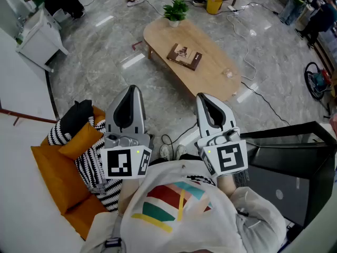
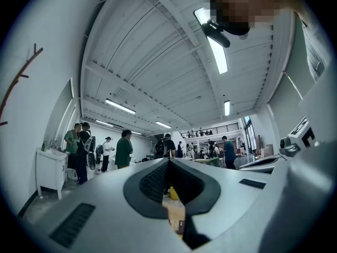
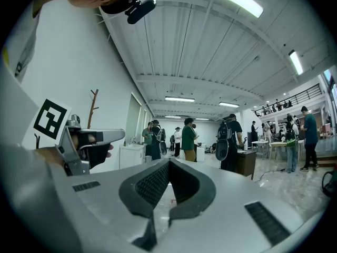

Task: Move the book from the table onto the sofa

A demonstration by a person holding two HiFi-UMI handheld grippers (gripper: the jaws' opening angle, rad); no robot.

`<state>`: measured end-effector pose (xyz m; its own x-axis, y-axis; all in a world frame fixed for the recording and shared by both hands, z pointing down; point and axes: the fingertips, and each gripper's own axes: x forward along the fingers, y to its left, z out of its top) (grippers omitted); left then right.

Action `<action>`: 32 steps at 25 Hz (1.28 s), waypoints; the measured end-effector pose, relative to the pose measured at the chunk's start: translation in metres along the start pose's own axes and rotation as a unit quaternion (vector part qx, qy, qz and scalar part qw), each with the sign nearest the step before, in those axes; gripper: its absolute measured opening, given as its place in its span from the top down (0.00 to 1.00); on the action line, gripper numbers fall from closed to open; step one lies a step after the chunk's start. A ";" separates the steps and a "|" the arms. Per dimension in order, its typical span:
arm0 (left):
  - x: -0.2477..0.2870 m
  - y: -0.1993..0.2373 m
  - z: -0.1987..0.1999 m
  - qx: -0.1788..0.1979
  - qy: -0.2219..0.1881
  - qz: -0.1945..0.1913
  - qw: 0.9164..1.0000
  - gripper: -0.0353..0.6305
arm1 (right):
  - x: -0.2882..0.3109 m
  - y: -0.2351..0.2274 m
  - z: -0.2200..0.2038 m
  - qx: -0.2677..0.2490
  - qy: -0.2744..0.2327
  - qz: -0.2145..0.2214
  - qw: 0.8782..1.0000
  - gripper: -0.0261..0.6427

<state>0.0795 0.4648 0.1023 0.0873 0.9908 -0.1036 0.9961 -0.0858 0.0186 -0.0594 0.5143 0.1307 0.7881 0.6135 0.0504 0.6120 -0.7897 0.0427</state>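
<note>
The book (image 1: pixel 184 56), brown with a pale cover picture, lies flat on the oval wooden table (image 1: pixel 210 75) ahead of me across the floor. Through the left gripper view I glimpse the book (image 2: pixel 180 226) and the table (image 2: pixel 175 211) below the jaws. My left gripper (image 1: pixel 131 89) and right gripper (image 1: pixel 203 97) are held side by side close to my chest, both shut and empty, far short of the table. The sofa (image 1: pixel 26 215) is at my lower left, white, with an orange cushion (image 1: pixel 55 175) and striped pillows (image 1: pixel 92 167).
A potted plant (image 1: pixel 176 9) stands on the table's far end and a small object (image 1: pixel 228 74) near its right end. A yellow bin (image 1: pixel 214 4), floor cables (image 1: pixel 253 83), a white cabinet (image 1: pixel 39 36) and a dark panel (image 1: pixel 289 162) at my right surround the area. Several people stand at the back.
</note>
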 end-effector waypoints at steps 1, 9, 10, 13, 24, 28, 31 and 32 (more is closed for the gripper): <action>0.002 0.001 0.000 -0.002 -0.001 0.000 1.000 0.94 | 0.000 -0.001 0.000 0.003 -0.001 0.000 1.000 0.95; 0.013 -0.006 -0.004 -0.003 0.003 0.004 1.000 0.94 | -0.001 -0.017 -0.014 0.028 0.022 0.010 0.999 0.95; 0.016 -0.005 -0.006 -0.003 0.006 0.006 1.000 0.94 | 0.002 -0.019 -0.013 0.045 0.019 0.015 0.999 0.95; 0.037 -0.009 -0.008 -0.007 0.010 -0.005 1.000 0.94 | -0.001 -0.030 -0.005 0.071 -0.006 0.015 0.997 0.95; 0.111 -0.097 -0.034 0.049 0.000 -0.057 0.997 0.94 | -0.027 -0.104 -0.008 0.062 -0.054 -0.034 0.996 0.95; 0.086 -0.089 -0.067 0.015 0.019 -0.051 0.998 0.94 | -0.024 -0.099 -0.033 0.040 -0.014 -0.011 0.999 0.95; 0.080 -0.081 -0.070 0.043 0.024 -0.036 0.998 0.94 | -0.017 -0.097 -0.043 0.020 0.018 0.008 1.000 0.95; 0.079 -0.074 -0.068 0.043 0.021 -0.025 0.999 0.94 | -0.013 -0.097 -0.045 0.019 0.023 0.010 0.999 0.95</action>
<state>0.0125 0.5570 0.1603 0.0383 0.9974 -0.0608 0.9965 -0.0426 -0.0719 -0.1325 0.5829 0.1710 0.7974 0.5956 0.0967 0.5982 -0.8013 0.0026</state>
